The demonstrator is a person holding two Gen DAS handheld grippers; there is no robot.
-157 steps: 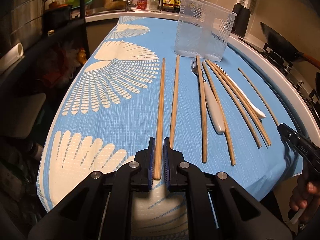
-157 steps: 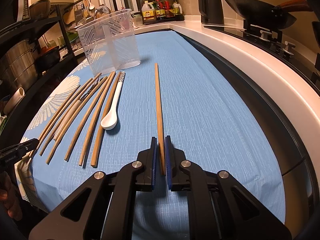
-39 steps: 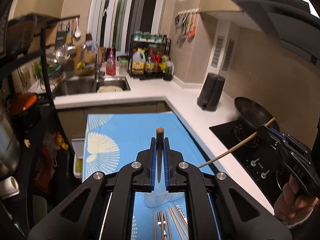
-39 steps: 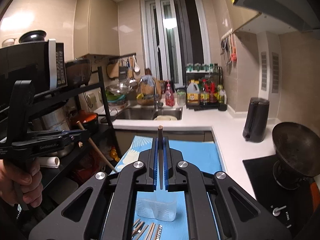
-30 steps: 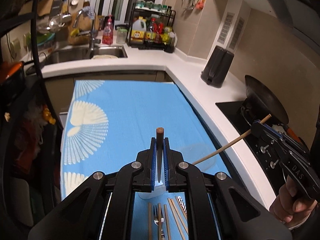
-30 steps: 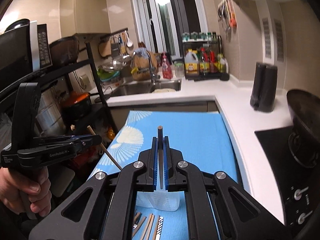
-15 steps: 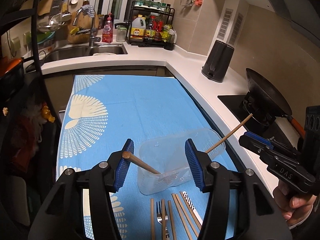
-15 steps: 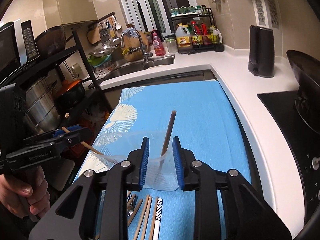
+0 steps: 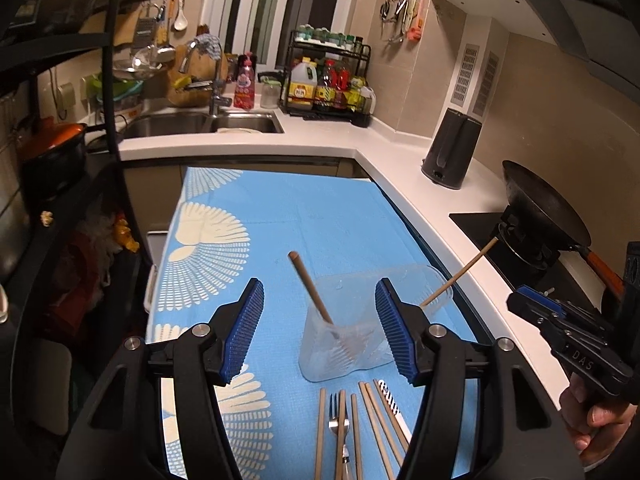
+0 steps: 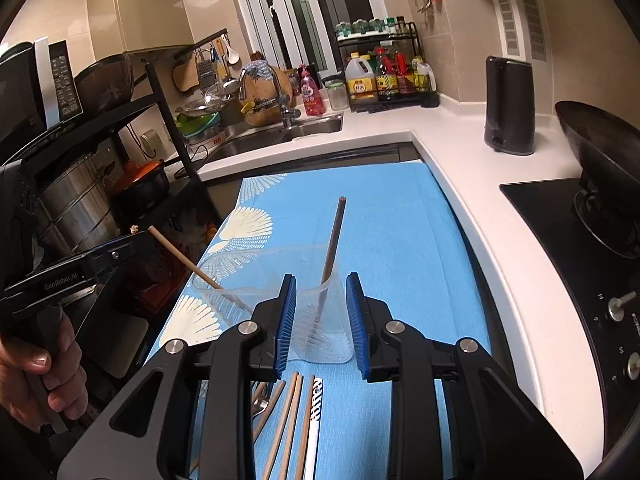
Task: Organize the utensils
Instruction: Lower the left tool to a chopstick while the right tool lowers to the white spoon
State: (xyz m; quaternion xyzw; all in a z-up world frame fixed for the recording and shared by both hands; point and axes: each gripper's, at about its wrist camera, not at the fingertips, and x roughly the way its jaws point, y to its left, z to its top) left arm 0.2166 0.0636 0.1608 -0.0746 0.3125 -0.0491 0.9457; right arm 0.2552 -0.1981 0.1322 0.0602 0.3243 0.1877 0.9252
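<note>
Chopsticks (image 9: 310, 286) (image 10: 331, 242) lean loose in the clear holder (image 9: 372, 320) on the blue cloth, both released; the left gripper (image 9: 320, 330) is opening, empty, the right gripper (image 10: 322, 316) stands parted. Either retreating jaw could clip a stick and tip the light holder onto the utensils (image 9: 352, 428) lying just before it.

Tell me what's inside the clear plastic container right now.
Two wooden chopsticks stand inside the clear container, one leaning left, one leaning right. Its ribbed wall blurs their lower ends; nothing else shows inside.

My own arms hide the near ends of the fork (image 9: 339, 420) and loose chopsticks (image 9: 320, 432) at six o'clock.
</note>
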